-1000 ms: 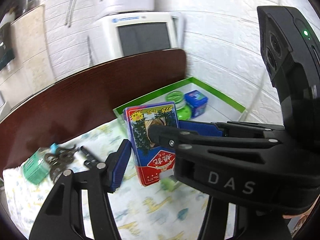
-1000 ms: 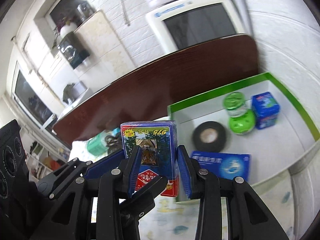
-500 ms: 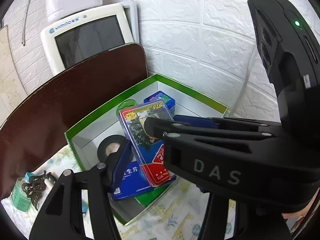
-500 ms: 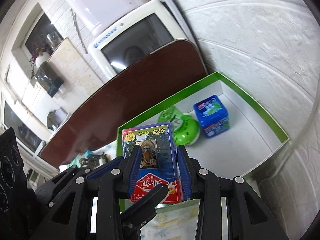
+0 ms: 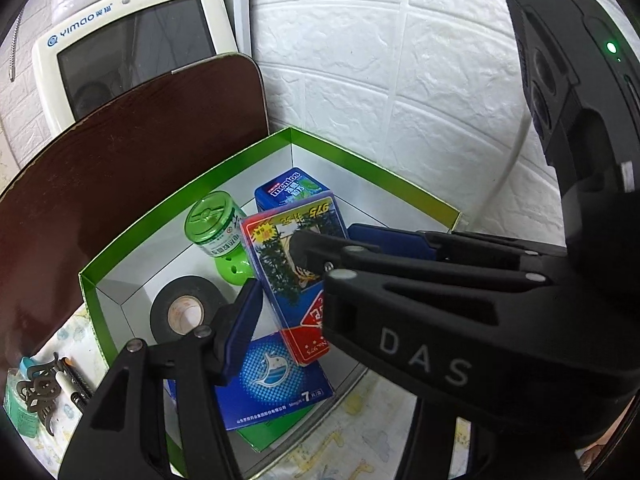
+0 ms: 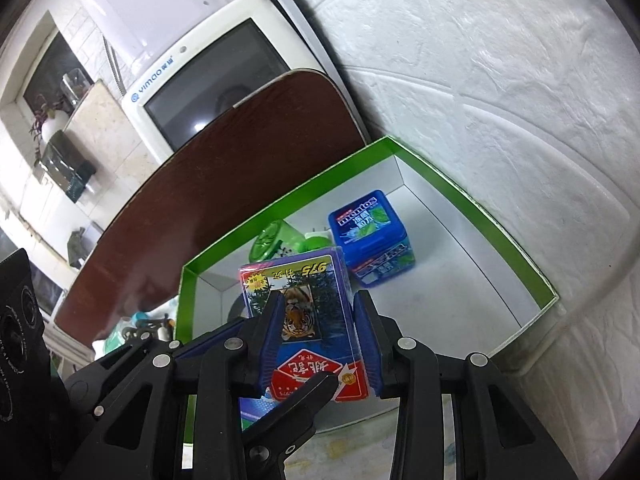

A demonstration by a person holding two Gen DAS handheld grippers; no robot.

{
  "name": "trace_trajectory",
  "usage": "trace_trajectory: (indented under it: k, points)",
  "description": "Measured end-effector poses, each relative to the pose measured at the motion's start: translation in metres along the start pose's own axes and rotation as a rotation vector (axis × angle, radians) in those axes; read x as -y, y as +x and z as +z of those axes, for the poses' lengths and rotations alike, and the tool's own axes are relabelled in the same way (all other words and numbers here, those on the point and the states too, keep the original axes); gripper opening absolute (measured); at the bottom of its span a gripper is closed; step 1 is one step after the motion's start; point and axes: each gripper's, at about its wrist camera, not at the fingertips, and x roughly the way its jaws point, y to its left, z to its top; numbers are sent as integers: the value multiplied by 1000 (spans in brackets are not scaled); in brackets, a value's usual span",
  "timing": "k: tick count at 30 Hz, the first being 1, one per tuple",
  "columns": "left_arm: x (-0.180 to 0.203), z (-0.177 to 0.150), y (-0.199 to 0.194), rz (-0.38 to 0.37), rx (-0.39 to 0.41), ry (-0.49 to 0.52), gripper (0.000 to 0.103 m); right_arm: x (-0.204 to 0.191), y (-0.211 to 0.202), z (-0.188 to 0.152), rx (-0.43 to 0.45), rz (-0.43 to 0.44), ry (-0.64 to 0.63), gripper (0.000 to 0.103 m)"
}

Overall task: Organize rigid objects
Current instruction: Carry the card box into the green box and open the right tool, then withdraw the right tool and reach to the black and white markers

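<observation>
Right hand-held gripper point(image 6: 318, 330): clenched on the card box point(image 6: 308, 320), blue pads pressed on both its sides.
Left hand-held gripper point(image 5: 294, 276): one finger against the card box's face, the other at its edge; whether it grips, I cannot tell.
Card box: held tilted above the green-rimmed box point(image 5: 176, 196).
Green-rimmed box contents: mint tin point(image 6: 370, 236), green jar point(image 5: 218, 232), black tape roll point(image 5: 182, 312), blue flat packet point(image 5: 276, 380).
Worktop point(image 5: 360, 440): patterned cloth; hair clips point(image 5: 40, 390) lie left of the box.

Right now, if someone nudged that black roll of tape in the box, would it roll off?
Probably not. The tape roll lies flat on its side on the box floor, so it would likely slide, not roll. It looks stiff and fairly light. The box walls would stop it anyway.
</observation>
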Motion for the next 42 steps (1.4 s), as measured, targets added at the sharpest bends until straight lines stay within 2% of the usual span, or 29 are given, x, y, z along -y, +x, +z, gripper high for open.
trace_trajectory:
  k: [10, 12, 21, 29, 42]
  points:
    - [-4, 2, 14, -8, -17, -17, 52, 4, 9, 3, -7, -28, 6, 39]
    - [-4, 3, 16, -26, -16, -14, 47, 4, 10, 3, -8, -15, 7, 39]
    - [-9, 1, 12, -13, -8, -28, 47, -4, 11, 2, -8, -17, -8, 39]
    - [-18, -7, -12, 11, 22, -48, 48, -25, 6, -1, -9, 17, -36, 39]
    - [-48, -30, -68, 77, 93, -103, 48, -91, -2, -12, 4, 68, -144, 39]
